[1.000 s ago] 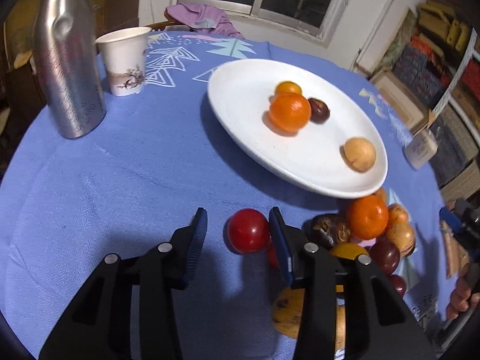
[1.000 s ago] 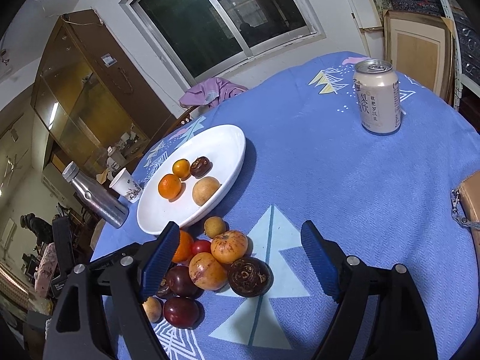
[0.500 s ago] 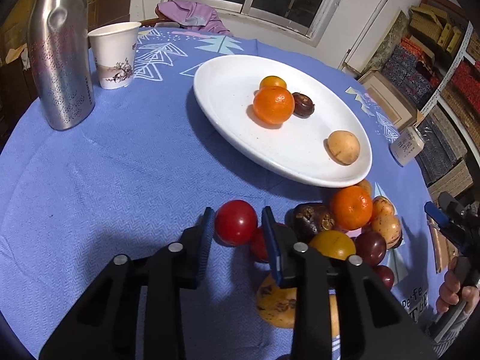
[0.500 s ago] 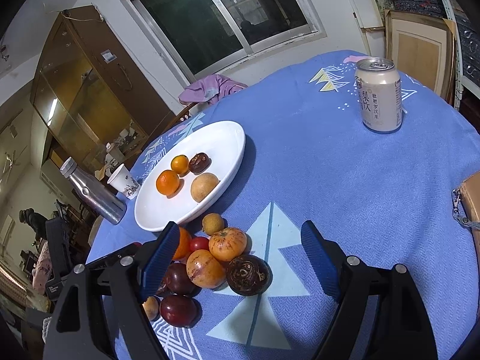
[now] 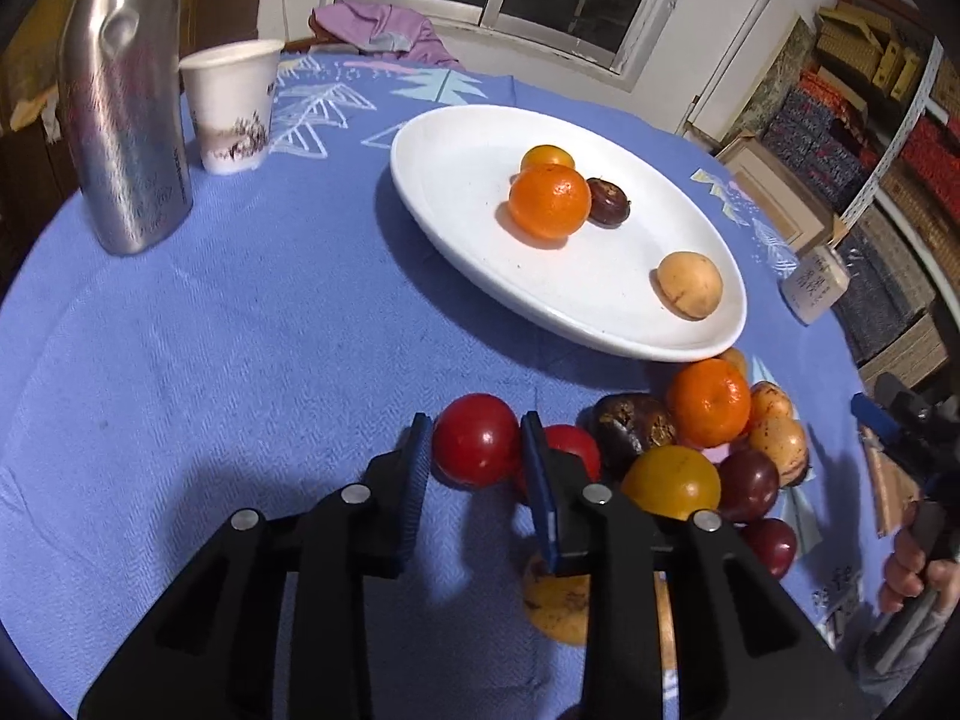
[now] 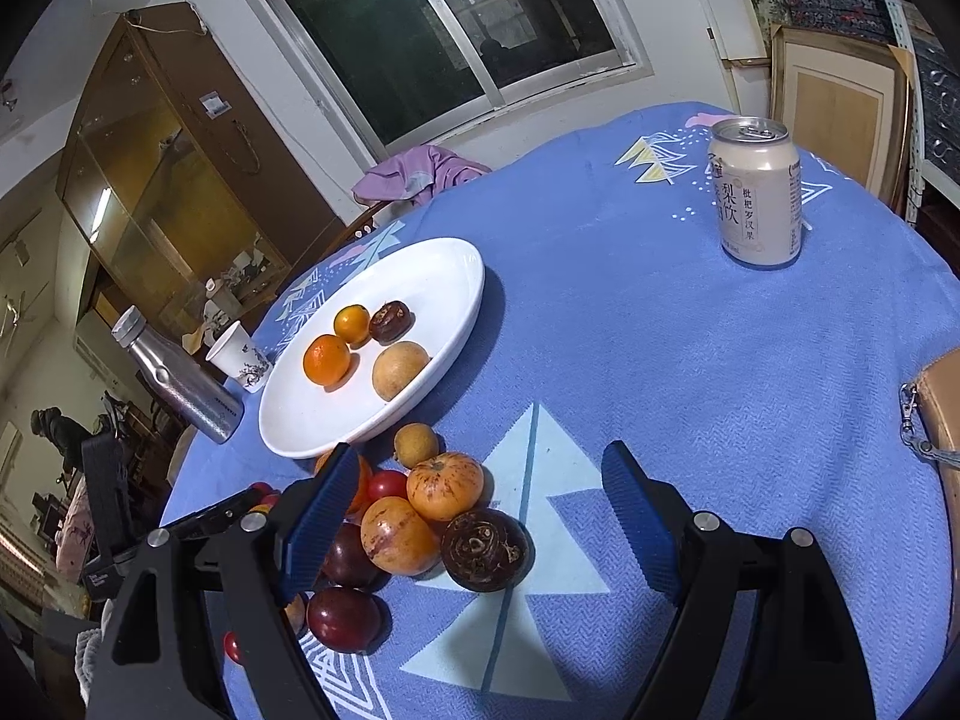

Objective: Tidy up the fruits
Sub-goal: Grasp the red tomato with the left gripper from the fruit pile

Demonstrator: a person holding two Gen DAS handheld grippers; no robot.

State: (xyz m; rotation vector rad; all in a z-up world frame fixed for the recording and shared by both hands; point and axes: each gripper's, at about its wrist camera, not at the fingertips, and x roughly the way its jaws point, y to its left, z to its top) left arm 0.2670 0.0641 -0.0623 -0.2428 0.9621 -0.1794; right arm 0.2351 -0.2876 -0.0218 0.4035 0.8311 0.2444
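The round red tomato [image 5: 477,439], with no clear long axis, sits clamped between the left gripper [image 5: 477,450] pads on the desk [image 5: 240,360]. The right gripper [image 6: 474,516] hangs wide open, holding nothing, over the fruit pile.

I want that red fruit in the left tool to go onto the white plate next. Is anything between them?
Nothing visible. The left tool is shut on the red fruit, and only bare blue tablecloth lies between it and the white plate's near rim.

Left claw [image 5: 477,450] clamped shut (angled downward), right claw [image 6: 474,516] spread wide
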